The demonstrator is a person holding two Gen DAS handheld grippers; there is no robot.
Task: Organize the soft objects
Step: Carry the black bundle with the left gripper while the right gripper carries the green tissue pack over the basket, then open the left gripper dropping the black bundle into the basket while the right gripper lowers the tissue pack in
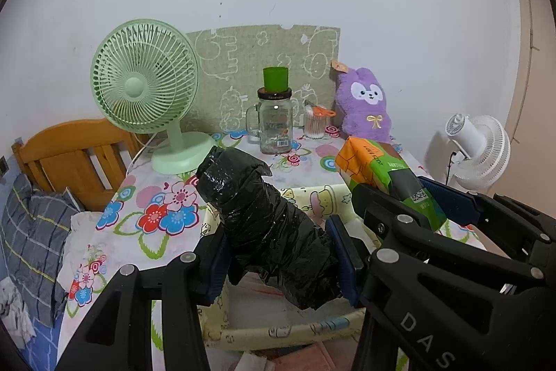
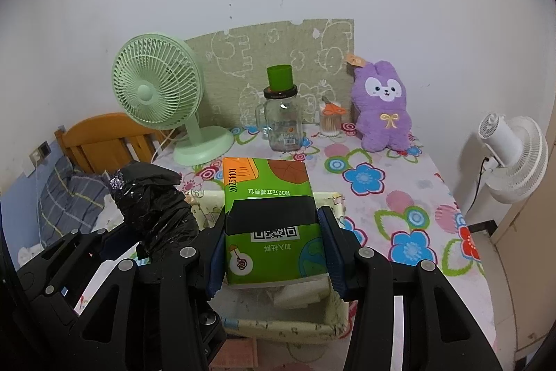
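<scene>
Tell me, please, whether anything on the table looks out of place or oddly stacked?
One oddity: a green cup stands upside down on the lid of the glass jar, between the green fan and the purple plush. Nothing looks spilled or damaged.

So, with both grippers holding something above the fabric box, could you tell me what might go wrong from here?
1. The left gripper pinches the black plastic roll near one end; most of it sticks out forward, so it could sag or slip.
2. The right gripper holds the green tissue pack close beside it; the two could bump while lowering.
3. The fabric box has soft walls and already holds something white; a rim could fold.
</scene>
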